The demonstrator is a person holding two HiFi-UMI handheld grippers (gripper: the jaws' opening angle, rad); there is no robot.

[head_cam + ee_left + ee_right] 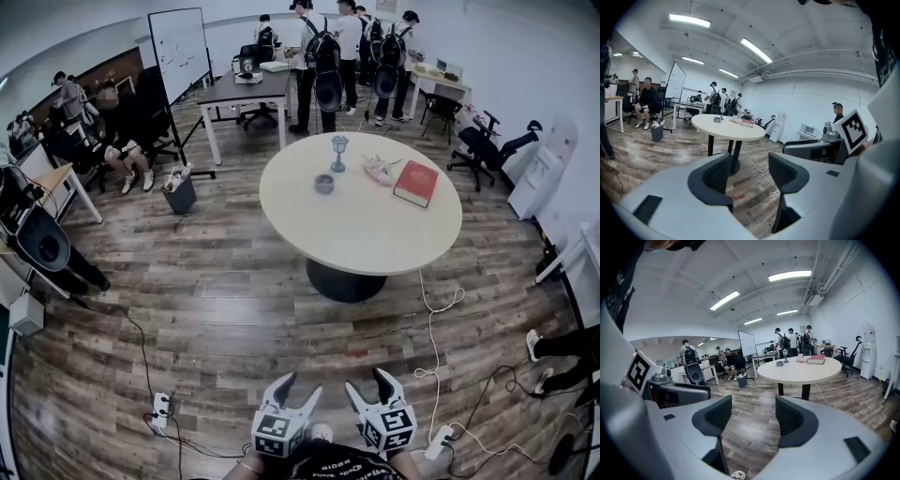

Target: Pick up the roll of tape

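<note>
Both grippers hang low in front of the person, well apart from the round desk (356, 234) across the wood floor. The left gripper (300, 384) has its jaws standing apart with only floor showing between the ribbed pads, and the right gripper (367, 381) is the same — spread and empty. The tape (323, 184) looks to be the small grey ring lying flat on the far left part of the desk. It is near a lantern-like stand (339, 153) behind it and well apart from the red book (416, 183) on the right. From here I can't make out its core or how much is wound on it. I'd judge it light and stiff, a hard ring that won't give under the pads, with a smooth outer wall that could slide if pinched off-centre. Lying flat, it offers two holds — across the full outer width, if the jaws span it, or one jaw down the hole and the other outside on the wall. The second seems surer. Nothing crowds it, so either gripper could come in from the near edge.
</note>
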